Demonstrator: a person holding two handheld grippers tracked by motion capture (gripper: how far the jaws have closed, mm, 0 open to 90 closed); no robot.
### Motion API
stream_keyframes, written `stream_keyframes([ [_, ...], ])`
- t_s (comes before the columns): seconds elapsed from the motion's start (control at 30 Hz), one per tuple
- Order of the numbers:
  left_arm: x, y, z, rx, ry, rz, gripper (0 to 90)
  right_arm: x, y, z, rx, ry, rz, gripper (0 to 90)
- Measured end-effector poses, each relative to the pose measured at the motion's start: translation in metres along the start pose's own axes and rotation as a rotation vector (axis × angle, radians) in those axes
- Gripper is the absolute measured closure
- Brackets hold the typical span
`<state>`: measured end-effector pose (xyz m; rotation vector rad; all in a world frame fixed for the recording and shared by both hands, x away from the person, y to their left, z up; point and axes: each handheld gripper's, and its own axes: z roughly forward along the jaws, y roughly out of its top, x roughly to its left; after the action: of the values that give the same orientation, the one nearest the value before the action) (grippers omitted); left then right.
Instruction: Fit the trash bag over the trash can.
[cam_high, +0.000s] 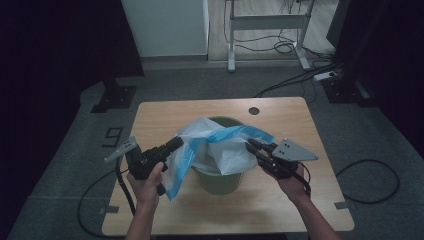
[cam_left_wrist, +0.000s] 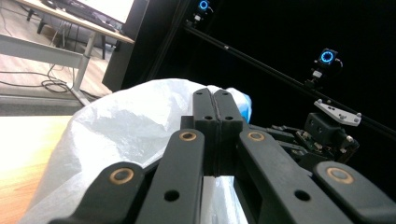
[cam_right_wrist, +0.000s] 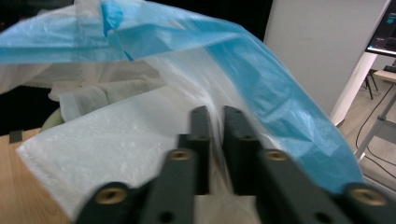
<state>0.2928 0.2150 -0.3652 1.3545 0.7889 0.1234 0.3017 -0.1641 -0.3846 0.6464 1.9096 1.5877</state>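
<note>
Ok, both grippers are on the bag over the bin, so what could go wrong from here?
1. The right gripper has only a thin pinch of the plastic bag between jaws that stand slightly apart; the film may slip out.
2. The left gripper is clamped tight, so pulling apart could tear the film.
3. The green bin is light-looking and could tip.

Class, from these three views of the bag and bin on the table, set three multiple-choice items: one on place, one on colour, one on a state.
1. Where does the green bin stand?
A. on the floor
B. on the wooden table
C. on a chair

2. What colour is the band on the white plastic bag?
A. red
B. yellow
C. blue

3. How do the left gripper jaws stand?
A. shut on the bag
B. wide open, nothing between them
C. shut on the bin's rim

Key:
1 B, the tabletop shows all round the bin.
2 C, a blue strip runs along the bag.
3 A, the jaws meet with bag film pinched between them.
</note>
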Motion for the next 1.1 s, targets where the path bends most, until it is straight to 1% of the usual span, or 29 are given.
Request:
stream_keyframes([
  [0.1,-0.002,-0.001,0.001,0.003,-0.004,0.002,89.9,0.007,0.004,0.002,-0.009,0.015,0.001,65.5],
  [0.2,-0.003,-0.002,0.002,0.001,-0.005,0.001,89.8,0.015,0.009,0.009,-0.001,0.033,0.01,61.6],
  [0.3,-0.004,-0.002,0.002,0.004,-0.007,-0.002,89.9,0.024,0.01,0.016,0.01,0.021,-0.017,57.4],
  [0.33,-0.004,-0.003,0.002,0.003,-0.008,-0.002,89.8,0.026,0.011,0.018,0.012,0.02,-0.012,56.1],
  [0.4,-0.004,-0.002,0.002,0.002,-0.009,-0.002,89.9,0.03,0.011,0.022,0.016,0.014,0.012,54.1],
  [0.53,-0.004,-0.003,0.002,0.0,-0.01,-0.003,89.8,0.031,0.011,0.028,0.024,0.012,0.066,50.9],
  [0.57,-0.005,-0.004,0.003,0.0,-0.011,-0.004,89.8,0.032,0.011,0.029,0.029,-0.001,0.072,49.6],
  [0.6,-0.005,-0.004,0.003,0.002,-0.013,-0.004,89.8,0.033,0.011,0.03,0.031,-0.014,0.065,48.4],
  [0.7,-0.005,-0.006,0.005,0.003,-0.014,-0.008,89.8,0.038,0.012,0.03,0.014,-0.035,0.055,46.0],
  [0.77,-0.006,-0.006,0.006,0.006,-0.017,-0.007,89.8,0.041,0.015,0.031,0.002,-0.055,0.036,45.5],
  [0.8,-0.006,-0.006,0.006,0.006,-0.018,-0.008,89.9,0.042,0.016,0.032,0.002,-0.057,0.029,45.3],
  [0.9,-0.007,-0.006,0.007,0.007,-0.021,-0.007,89.9,0.043,0.019,0.036,0.012,-0.071,0.006,46.1],
  [1.1,-0.007,-0.005,0.009,0.009,-0.025,-0.008,89.9,0.046,0.019,0.048,0.046,-0.091,-0.009,46.8],
])
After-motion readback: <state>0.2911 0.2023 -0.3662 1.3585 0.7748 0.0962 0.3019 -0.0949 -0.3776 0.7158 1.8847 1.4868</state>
